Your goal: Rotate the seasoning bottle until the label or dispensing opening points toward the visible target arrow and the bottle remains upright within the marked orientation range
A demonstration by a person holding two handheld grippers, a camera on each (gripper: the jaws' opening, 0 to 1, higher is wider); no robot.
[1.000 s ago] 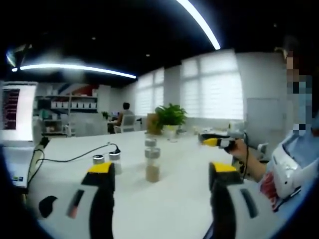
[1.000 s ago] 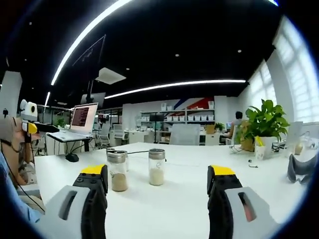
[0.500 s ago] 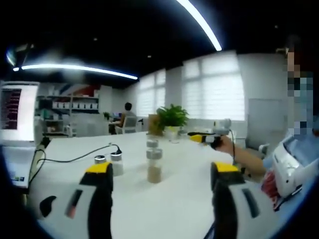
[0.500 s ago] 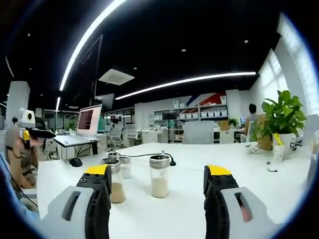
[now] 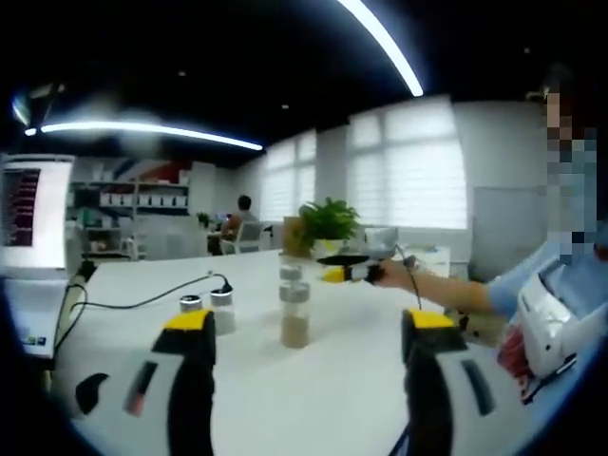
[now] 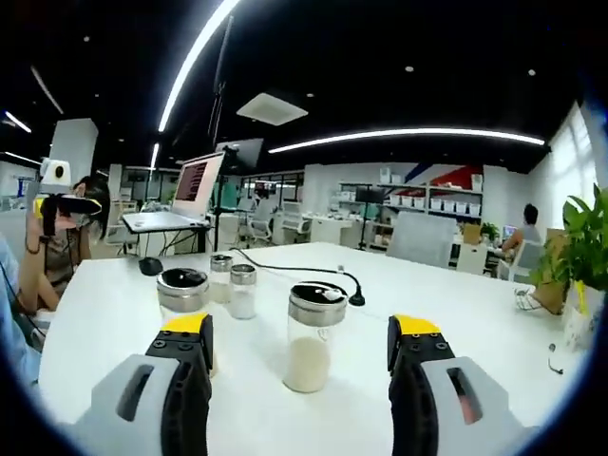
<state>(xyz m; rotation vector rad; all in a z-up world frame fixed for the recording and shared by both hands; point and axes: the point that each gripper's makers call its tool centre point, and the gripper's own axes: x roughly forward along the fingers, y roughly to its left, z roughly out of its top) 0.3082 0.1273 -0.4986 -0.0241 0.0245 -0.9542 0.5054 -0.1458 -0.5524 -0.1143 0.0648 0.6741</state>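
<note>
We are holding the right gripper with jaws wide, the seasoning bottle standing upright on the tabletop between them at 12 o'clock, untouched. Which way its opening is pointing, we cannot tell. Our left gripper is likewise gaping, holding nothing.

A long white table runs through an open office under a black ceiling with bright light strips. Tall blinded windows line the far right wall behind a potted plant. Shelves stand far off, and a laptop sits at left.
</note>
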